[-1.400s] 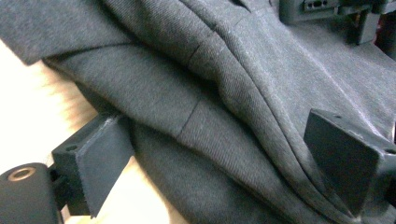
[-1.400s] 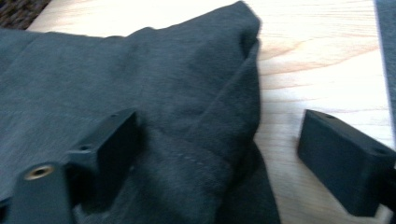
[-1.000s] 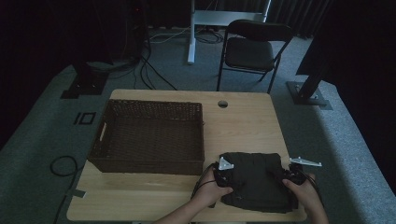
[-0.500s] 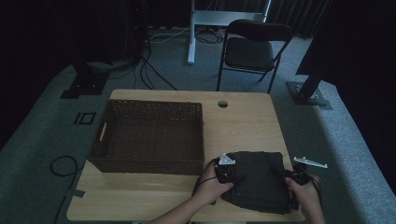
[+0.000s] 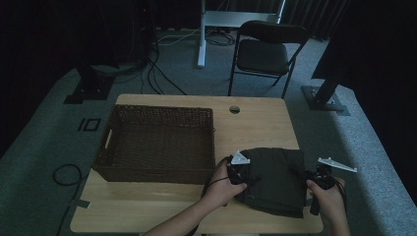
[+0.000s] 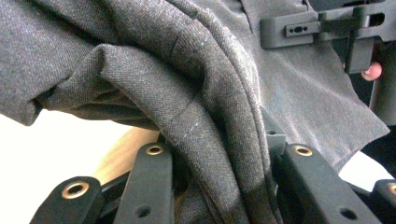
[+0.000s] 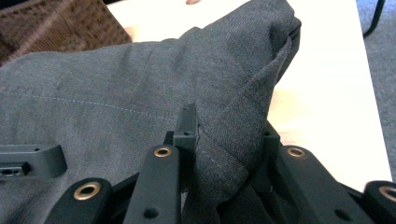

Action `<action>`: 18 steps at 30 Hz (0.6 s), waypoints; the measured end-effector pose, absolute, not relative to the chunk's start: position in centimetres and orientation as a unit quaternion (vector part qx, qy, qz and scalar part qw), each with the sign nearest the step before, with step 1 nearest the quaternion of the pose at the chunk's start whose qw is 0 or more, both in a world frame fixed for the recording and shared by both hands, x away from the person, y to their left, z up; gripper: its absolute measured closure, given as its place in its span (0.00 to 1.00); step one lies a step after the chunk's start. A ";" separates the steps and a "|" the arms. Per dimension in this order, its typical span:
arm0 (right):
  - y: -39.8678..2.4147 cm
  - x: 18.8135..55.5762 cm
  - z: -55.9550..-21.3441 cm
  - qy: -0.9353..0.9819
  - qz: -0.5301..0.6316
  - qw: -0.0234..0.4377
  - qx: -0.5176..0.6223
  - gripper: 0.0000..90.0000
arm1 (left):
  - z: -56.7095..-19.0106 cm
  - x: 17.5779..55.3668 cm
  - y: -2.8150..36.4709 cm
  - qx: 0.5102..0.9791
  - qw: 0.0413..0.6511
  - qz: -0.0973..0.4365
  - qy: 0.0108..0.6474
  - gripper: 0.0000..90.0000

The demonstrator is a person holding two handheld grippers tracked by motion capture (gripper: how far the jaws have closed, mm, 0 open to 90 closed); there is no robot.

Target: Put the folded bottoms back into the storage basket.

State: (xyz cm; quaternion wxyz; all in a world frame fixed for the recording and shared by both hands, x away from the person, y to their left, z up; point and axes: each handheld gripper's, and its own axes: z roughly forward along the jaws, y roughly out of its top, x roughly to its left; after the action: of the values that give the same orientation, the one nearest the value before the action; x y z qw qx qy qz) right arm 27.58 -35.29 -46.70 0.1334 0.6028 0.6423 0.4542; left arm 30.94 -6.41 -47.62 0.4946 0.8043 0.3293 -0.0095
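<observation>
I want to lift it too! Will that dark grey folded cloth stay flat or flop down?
The dark grey folded cloth probably flops: it bunches into soft folds between the left gripper. Likely light, since two pinched edges carry it. Woven and matte, it probably won't slip from the right gripper.

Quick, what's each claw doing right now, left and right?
Left claw: closed on the folded dark cloth.
Right claw: closed on the same cloth's other side.
</observation>
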 end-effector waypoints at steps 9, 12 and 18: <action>-34.5 28.2 -43.6 0.641 0.470 0.144 0.590 0.79 | -44.8 31.7 -5.5 0.802 0.504 0.004 0.320 0.75; -34.2 28.4 -42.8 0.641 0.473 0.147 0.586 0.79 | -44.0 32.0 -5.1 0.801 0.506 0.005 0.321 0.75; -33.4 29.0 -41.3 0.641 0.481 0.152 0.578 0.79 | -42.5 32.6 -4.2 0.798 0.510 0.013 0.322 0.75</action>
State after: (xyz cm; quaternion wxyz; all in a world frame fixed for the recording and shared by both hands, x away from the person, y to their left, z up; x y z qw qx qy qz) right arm 28.96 -33.43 -41.30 0.1523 0.5776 0.6414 0.4815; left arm 32.55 -4.18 -42.53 0.5096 0.7977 0.3223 0.0128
